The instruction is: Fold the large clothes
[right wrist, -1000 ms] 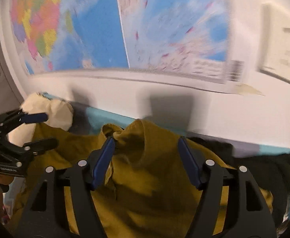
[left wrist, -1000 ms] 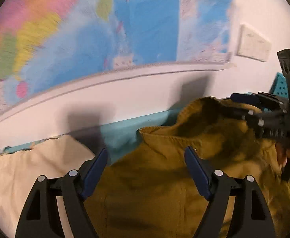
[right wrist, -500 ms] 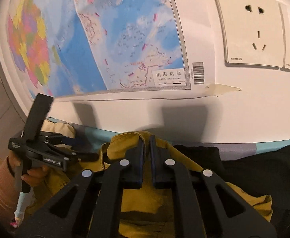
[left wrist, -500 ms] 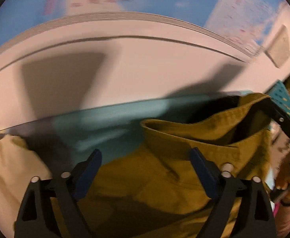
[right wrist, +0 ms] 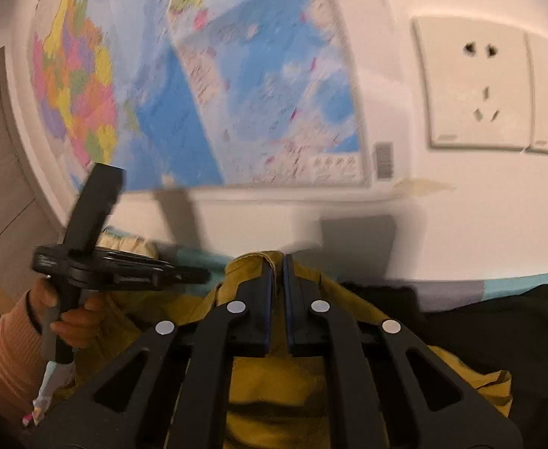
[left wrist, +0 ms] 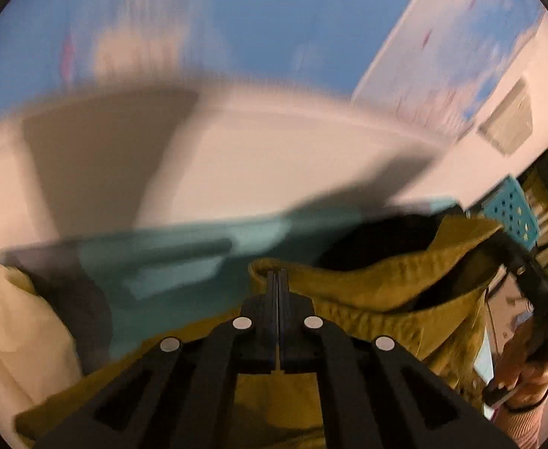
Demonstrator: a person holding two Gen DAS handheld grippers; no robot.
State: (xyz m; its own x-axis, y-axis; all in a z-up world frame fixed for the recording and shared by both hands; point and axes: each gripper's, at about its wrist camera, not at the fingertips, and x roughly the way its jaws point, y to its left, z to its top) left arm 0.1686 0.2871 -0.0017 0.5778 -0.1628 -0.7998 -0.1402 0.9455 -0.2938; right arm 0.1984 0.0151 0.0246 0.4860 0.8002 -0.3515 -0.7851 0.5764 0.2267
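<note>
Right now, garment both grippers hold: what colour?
Mustard yellow garment, clearest in the right wrist view.

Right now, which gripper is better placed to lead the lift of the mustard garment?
Probably neither alone. The left gripper is clamped on the mustard garment at its edge; the right gripper pinches another raised fold. Lift both together.

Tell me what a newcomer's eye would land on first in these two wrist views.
The mustard-yellow garment, bunched low in both views, with the right gripper and left gripper each shut on its upper edge. Behind it, a bright blue wall map fills the upper wall, with white wall sockets to its right.
</note>
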